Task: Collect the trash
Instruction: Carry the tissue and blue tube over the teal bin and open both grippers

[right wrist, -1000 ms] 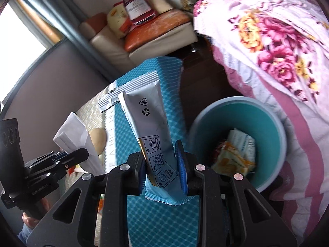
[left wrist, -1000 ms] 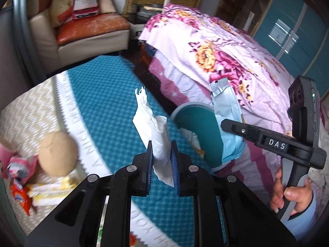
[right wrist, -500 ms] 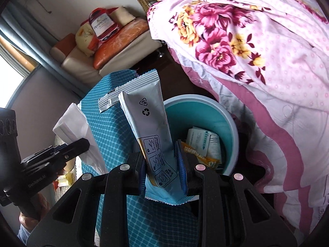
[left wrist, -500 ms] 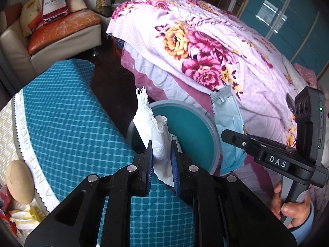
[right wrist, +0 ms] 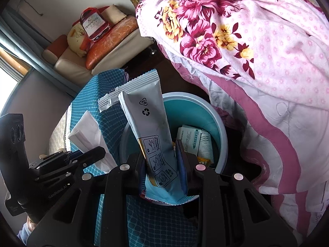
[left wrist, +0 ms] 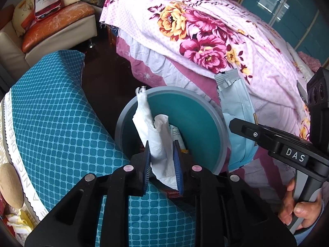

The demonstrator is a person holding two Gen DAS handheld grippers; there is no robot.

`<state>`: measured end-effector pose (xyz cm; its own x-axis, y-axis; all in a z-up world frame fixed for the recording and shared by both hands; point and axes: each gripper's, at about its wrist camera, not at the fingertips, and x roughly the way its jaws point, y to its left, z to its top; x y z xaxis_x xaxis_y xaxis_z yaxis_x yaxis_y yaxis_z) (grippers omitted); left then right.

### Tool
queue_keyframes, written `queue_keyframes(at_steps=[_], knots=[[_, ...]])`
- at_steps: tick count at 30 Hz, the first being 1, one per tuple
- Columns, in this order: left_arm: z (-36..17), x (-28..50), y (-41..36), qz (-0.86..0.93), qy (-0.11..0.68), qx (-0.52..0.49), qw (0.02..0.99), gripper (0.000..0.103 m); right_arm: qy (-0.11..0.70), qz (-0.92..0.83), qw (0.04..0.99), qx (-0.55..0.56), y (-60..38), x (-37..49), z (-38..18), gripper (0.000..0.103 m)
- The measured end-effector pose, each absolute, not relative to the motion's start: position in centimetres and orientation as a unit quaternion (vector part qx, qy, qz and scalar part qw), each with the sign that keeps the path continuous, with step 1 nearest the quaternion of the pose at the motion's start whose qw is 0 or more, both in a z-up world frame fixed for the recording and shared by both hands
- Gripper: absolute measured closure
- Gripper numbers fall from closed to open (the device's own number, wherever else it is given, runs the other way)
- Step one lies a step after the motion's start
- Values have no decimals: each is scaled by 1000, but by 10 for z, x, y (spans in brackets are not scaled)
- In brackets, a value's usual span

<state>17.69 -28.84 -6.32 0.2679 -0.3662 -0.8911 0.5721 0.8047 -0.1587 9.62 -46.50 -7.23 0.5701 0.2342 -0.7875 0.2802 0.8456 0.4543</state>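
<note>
My left gripper (left wrist: 161, 156) is shut on a crumpled white tissue (left wrist: 158, 135) and holds it over the near rim of a teal bin (left wrist: 197, 121) on the floor. My right gripper (right wrist: 161, 158) is shut on a silver and blue wrapper (right wrist: 152, 127) and holds it upright over the same bin (right wrist: 216, 115). The wrapper (left wrist: 236, 111) also shows in the left wrist view at the bin's right side. The tissue (right wrist: 90, 135) shows in the right wrist view left of the bin. Paper packets (right wrist: 195, 142) lie inside the bin.
A teal checked tablecloth (left wrist: 55, 111) covers the table left of the bin. A bed with a pink floral quilt (left wrist: 205, 35) rises right behind the bin. A sofa (left wrist: 53, 28) stands at the far left. A bun (left wrist: 9, 183) and wrappers lie on the table's left.
Both grippers have moved from over the table to above the bin, each still holding its piece. The bin now sits directly below the fingertips.
</note>
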Motion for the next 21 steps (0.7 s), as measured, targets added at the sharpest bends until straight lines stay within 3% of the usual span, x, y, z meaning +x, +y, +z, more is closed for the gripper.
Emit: queue_keyframes(at_steps=[2,4,6,9,18,21], knots=[[-64,178,-289,-296,529,98,789,70,465,-16,841,277,-465,97,-72,78],[-63,178,-288,-289,523,103,795,33,465,-17,841,276,-465,98,-72,78],[-59,176,-285,-281,507,108,808,19,466,-18,841,275,-464,99,-72,78],[-56,175,-280,-277,502,112,811,14,470,-19,840,272,-463,102,-72,78],[-61,170,-249,-254,524,108,806,12,481,-19,836,263,-455,110,-75,77],[-62,170,-235,-249,532,92,804,12,485,-20,835,258,-452,113,-76,69]])
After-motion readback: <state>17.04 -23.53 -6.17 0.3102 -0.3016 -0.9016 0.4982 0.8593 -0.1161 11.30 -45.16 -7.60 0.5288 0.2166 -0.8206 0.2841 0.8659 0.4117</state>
